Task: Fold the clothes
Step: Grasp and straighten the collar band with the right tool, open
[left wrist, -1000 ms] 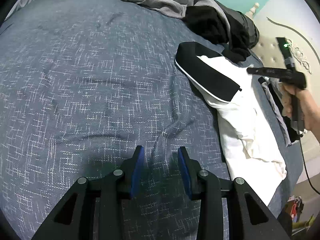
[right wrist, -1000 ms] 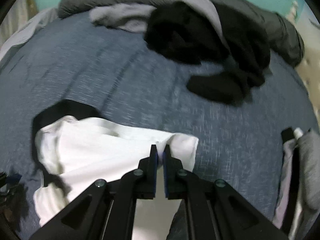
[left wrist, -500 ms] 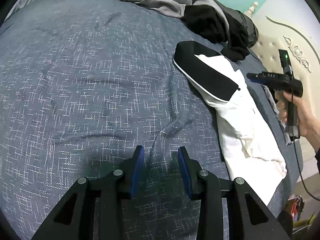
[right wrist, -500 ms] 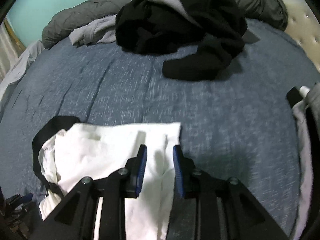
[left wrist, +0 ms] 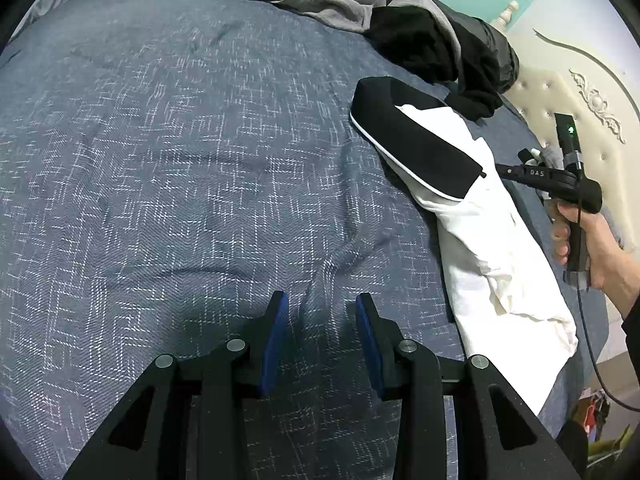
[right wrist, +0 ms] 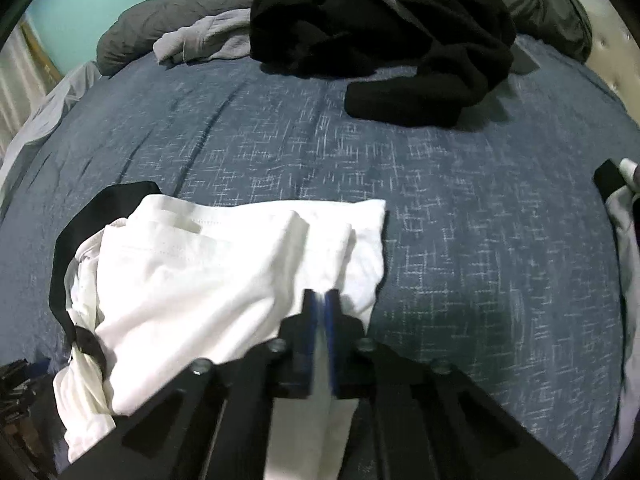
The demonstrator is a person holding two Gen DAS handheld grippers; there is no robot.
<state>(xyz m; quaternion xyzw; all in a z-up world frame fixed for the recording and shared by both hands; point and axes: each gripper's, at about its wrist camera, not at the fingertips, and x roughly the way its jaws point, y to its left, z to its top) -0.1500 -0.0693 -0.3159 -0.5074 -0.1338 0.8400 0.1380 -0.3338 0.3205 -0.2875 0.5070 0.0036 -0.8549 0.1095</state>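
The right gripper (right wrist: pixel 320 304), parted half a second ago, now pinches the white-and-black cotton garment (right wrist: pixel 224 264) for another fold, while the left gripper (left wrist: pixel 322 312) hangs open and empty

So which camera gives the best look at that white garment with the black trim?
The left wrist view: the white garment lies there in full length, black band across its far end. The right wrist view shows only its near folds, with the right gripper in front, jaws nearly together.
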